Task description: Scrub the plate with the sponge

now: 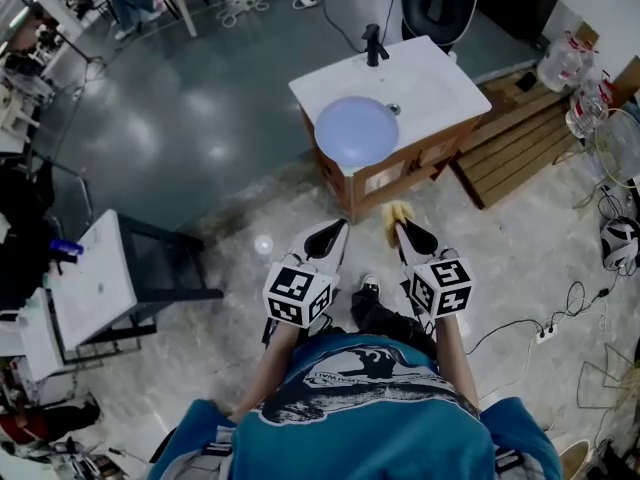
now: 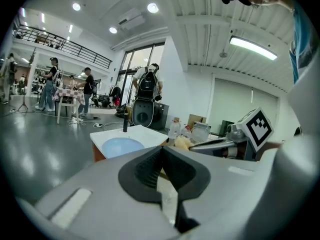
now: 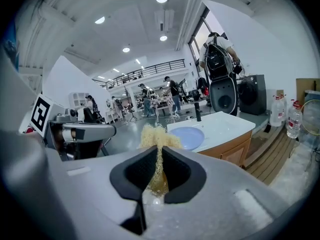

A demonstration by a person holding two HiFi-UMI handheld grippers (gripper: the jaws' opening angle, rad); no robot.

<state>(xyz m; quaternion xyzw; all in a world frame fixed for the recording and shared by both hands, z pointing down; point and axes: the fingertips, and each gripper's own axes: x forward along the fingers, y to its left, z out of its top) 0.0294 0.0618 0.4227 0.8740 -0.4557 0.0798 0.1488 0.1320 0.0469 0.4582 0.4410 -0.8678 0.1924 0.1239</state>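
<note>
Plate [image 1: 357, 131] ahead on tabletop [image 1: 440, 78]: lower right claw [image 3: 159, 159], pinching sponge [image 3: 158, 134], flat onto it; steady rim with left claw [image 2: 161, 154], pressed together, empty.

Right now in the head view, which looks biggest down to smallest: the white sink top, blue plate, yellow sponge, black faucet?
1. white sink top
2. blue plate
3. yellow sponge and black faucet: too alike to rank, and the sponge is nearer the camera.
</note>
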